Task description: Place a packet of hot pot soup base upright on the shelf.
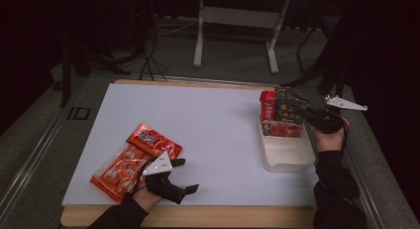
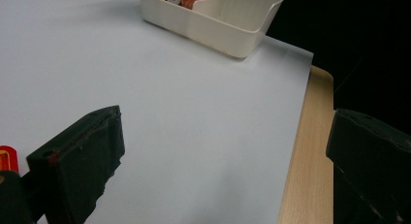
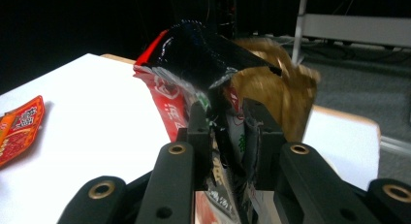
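Right gripper (image 3: 228, 132), clenched on a dark crinkled foil packet (image 3: 213, 59) held upright, hangs directly above the white plastic bin (image 1: 289, 159) on the bench; left gripper (image 2: 218, 161) gapes idle.

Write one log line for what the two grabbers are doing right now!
right gripper: shut on dark crinkly snack packet, over white plastic bin | left gripper: open, empty, beside orange-red foil packets | white table

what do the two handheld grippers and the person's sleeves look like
Both are black. The left gripper has two chunky black jaws with worn, rough pads and a pale grey three-cornered plate on top. The right gripper has the same plate, and brass-ringed holes on its black jaw arms. The sleeves are dark.
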`<state>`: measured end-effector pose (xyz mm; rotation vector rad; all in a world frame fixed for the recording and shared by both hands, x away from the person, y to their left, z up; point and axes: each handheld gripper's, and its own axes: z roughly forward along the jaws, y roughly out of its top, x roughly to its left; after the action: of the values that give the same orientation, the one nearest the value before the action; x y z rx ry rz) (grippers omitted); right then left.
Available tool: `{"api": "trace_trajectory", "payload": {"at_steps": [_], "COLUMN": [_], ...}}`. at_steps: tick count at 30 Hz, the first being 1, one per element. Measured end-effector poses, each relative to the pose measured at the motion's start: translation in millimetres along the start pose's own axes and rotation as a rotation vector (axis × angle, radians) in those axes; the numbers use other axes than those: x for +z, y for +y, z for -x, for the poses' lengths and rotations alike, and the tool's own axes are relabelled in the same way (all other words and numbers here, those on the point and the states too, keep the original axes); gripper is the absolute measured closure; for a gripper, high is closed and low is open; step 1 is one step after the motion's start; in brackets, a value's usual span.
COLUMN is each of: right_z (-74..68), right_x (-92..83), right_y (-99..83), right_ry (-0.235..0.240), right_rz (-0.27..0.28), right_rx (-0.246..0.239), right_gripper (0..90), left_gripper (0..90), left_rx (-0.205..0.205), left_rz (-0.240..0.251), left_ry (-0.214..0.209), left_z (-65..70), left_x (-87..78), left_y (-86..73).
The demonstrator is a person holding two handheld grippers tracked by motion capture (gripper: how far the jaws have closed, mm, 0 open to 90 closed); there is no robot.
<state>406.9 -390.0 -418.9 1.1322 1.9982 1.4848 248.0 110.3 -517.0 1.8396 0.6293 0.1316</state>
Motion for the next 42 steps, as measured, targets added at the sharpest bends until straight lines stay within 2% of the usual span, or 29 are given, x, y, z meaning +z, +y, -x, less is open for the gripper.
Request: {"api": "trace_trajectory", "payload": {"at_steps": [2, 7, 9, 10, 12, 17, 20, 25, 30, 36, 37, 39, 42], "right_z": [4.6, 12.5, 15.6, 15.7, 14.1, 7.4, 3.8, -5.7, -21.6, -36.4, -39.0, -46.4, -57.9], "right_x": [-5.1, -15.7, -18.8, -19.5, -20.4, -23.2, -29.3, -43.5, -53.4, -56.8, -57.9, -60.2, -59.5], "right_y": [-6.7, -20.8, -24.6, -25.1, -23.0, -14.2, -8.0, 8.3, 24.0, 29.9, 30.7, 35.2, 38.3], "right_ry": [-0.002, -0.026, -0.014, -0.014, -0.020, -0.051, -0.065, -0.072, -0.085, -0.097, -0.101, -0.075, -0.039], "right_rz": [0.017, 0.020, 0.029, 0.029, 0.018, -0.029, -0.017, 0.029, 0.047, 0.058, 0.071, 0.092, 0.094], "right_rx": [0.028, 0.036, 0.050, 0.041, 0.032, 0.033, 0.033, 0.011, -0.033, -0.060, -0.068, -0.067, -0.071], "right_gripper": [75.5, 75.5, 75.0, 74.1, 71.3, 62.5, 52.0, 45.3, 38.6, 33.6, 33.3, 31.5, 30.4], "left_gripper": [0.5, 0.5, 0.5, 0.5, 0.5, 0.5, 0.5, 0.5, 0.5, 0.6, 0.6, 3.4, 3.4], "left_rx": [-0.004, 0.004, 0.002, 0.003, -0.008, 0.007, 0.018, 0.036, 0.018, 0.016, 0.014, -0.001, 0.008], "left_rz": [0.000, -0.004, -0.001, -0.001, 0.005, 0.010, 0.012, 0.006, 0.007, -0.001, -0.020, -0.029, -0.043], "left_ry": [0.001, 0.000, -0.001, -0.001, -0.006, -0.005, -0.003, -0.008, -0.028, -0.035, -0.034, -0.040, -0.029], "left_z": [-0.3, 0.7, 0.8, 0.8, 0.6, 0.7, 1.4, 3.2, 2.9, 2.9, 3.0, 3.0, 3.6], "left_x": [0.3, 1.4, 1.7, 1.7, 1.5, 0.8, 0.9, 2.4, 3.2, 2.6, 2.4, 2.6, 2.0], "left_y": [-0.4, -0.8, -0.8, -0.8, -0.6, 0.0, 0.4, 0.1, 0.1, 0.8, 1.2, 1.0, 1.9]}}
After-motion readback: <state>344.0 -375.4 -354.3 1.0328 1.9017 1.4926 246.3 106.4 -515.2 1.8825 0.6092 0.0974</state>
